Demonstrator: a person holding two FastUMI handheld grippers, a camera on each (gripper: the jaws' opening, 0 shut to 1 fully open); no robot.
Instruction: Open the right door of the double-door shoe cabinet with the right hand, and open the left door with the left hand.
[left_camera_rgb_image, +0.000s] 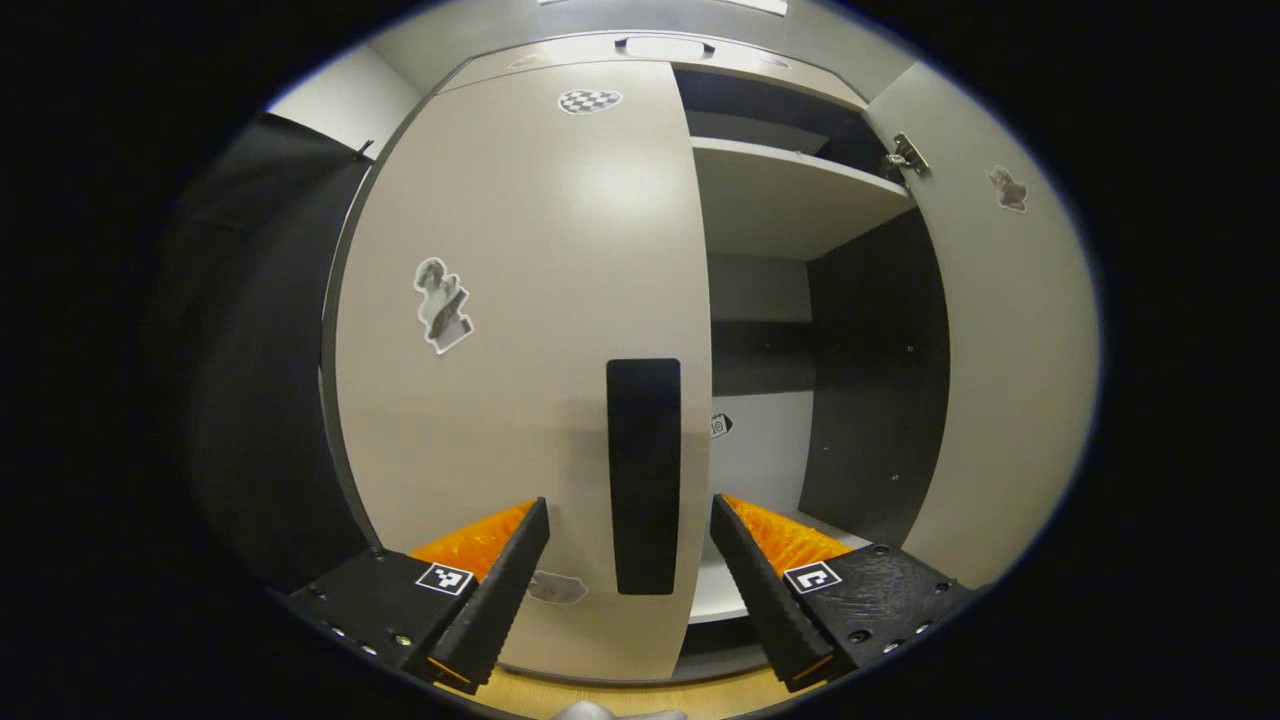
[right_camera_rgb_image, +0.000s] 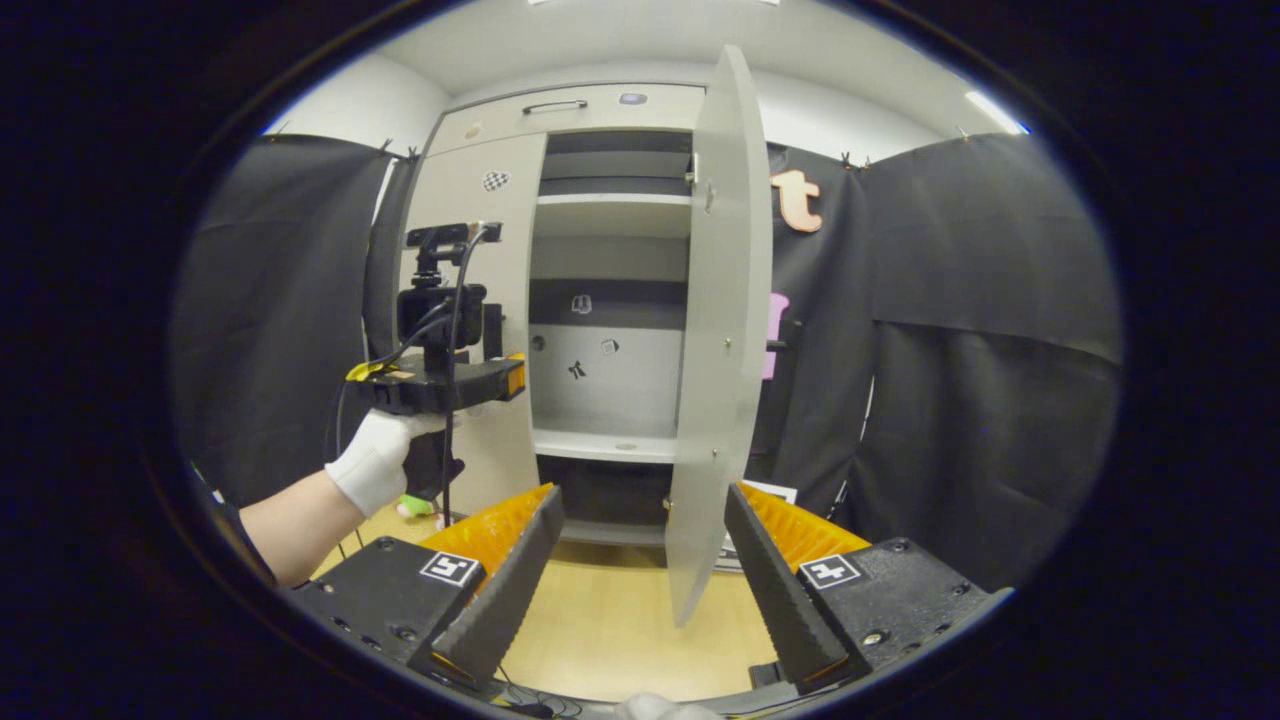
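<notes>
Right door open, left door closed; both of my grippers empty.

My left gripper (left_camera_rgb_image: 630, 560) has its jaws apart, aimed at the closed left door (left_camera_rgb_image: 520, 330); the door's dark vertical handle (left_camera_rgb_image: 644, 476) stands just ahead, between my fingers but not touched. The right door (right_camera_rgb_image: 718, 330) is swung wide open, edge-on just ahead of my right gripper (right_camera_rgb_image: 642, 560), whose jaws are also apart and grip nothing. Beyond it the shoe cabinet (right_camera_rgb_image: 610, 290) shows bare shelves (right_camera_rgb_image: 606, 445). My gloved left hand (right_camera_rgb_image: 380, 460) holds the left gripper near the left door.
</notes>
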